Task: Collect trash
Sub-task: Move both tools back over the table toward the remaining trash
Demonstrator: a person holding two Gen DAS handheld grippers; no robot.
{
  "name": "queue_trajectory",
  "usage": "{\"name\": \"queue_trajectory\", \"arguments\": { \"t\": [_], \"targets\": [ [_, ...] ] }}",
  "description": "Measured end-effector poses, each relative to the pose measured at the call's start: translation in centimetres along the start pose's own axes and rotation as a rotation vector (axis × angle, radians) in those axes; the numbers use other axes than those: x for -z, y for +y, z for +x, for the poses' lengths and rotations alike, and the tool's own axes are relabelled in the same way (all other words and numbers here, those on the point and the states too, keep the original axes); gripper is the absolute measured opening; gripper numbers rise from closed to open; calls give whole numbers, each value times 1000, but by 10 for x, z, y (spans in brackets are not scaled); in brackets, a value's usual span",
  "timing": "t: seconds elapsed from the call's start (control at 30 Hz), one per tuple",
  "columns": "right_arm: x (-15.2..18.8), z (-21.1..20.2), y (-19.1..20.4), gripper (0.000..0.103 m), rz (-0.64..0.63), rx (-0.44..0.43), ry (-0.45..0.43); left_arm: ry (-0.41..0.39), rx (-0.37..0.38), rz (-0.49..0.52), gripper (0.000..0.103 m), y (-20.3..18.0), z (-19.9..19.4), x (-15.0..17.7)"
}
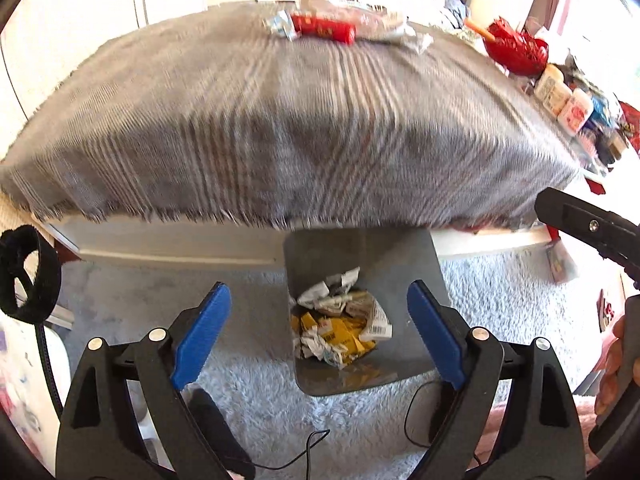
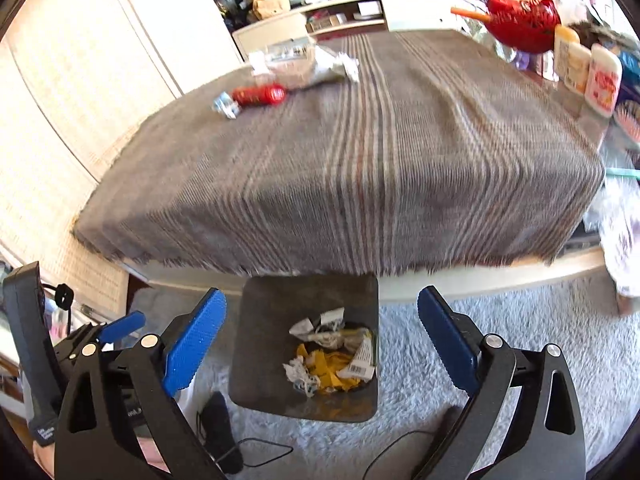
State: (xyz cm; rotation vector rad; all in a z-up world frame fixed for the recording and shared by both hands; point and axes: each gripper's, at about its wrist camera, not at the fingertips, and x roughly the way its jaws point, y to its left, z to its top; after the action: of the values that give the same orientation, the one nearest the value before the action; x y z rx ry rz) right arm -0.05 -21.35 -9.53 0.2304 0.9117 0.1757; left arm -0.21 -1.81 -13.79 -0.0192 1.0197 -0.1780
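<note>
A grey bin [image 1: 400,264] [image 2: 260,320] stands on the rug under the table's near edge, holding crumpled white and yellow wrappers [image 1: 340,328] [image 2: 332,356]. My left gripper [image 1: 320,332] hangs open and empty above the bin. My right gripper [image 2: 322,340] is open and empty above it too. On the far side of the grey striped tablecloth [image 1: 280,120] [image 2: 340,168] lie a red tube-shaped wrapper [image 1: 324,29] [image 2: 259,95], a small blue-white crumpled wrapper [image 1: 280,26] [image 2: 225,105] and clear crumpled plastic packaging [image 1: 372,20] [image 2: 300,60].
A red mesh bowl [image 1: 516,50] [image 2: 520,24] and several bottles [image 1: 560,96] [image 2: 588,68] stand along the table's right side. A pale shaggy rug [image 1: 360,420] [image 2: 500,340] with thin black cables covers the floor. White cabinets stand at the left.
</note>
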Motion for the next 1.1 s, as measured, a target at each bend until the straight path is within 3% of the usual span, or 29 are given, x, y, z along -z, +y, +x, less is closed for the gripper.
{"name": "queue_trajectory", "arguments": {
  "t": [0.33,0.63,0.7,0.9,1.1],
  "targets": [
    [-47,1,-14,97,7,8,-22,-30,-49,28,85,13,-15,-52],
    [-105,33,-7,96,-18,-14,-17,-33,-67,3,84,38,6,-114],
    [-118,40,0,86,-39,-24,-20,-39,-73,-2,81,42,11,-131],
    [-153,64,17,73,-94,-45,-43,-66,-100,10,75,46,28,-176],
    [-176,96,35,69,-137,-81,-42,-67,-119,20,72,50,49,-205]
  ]
}}
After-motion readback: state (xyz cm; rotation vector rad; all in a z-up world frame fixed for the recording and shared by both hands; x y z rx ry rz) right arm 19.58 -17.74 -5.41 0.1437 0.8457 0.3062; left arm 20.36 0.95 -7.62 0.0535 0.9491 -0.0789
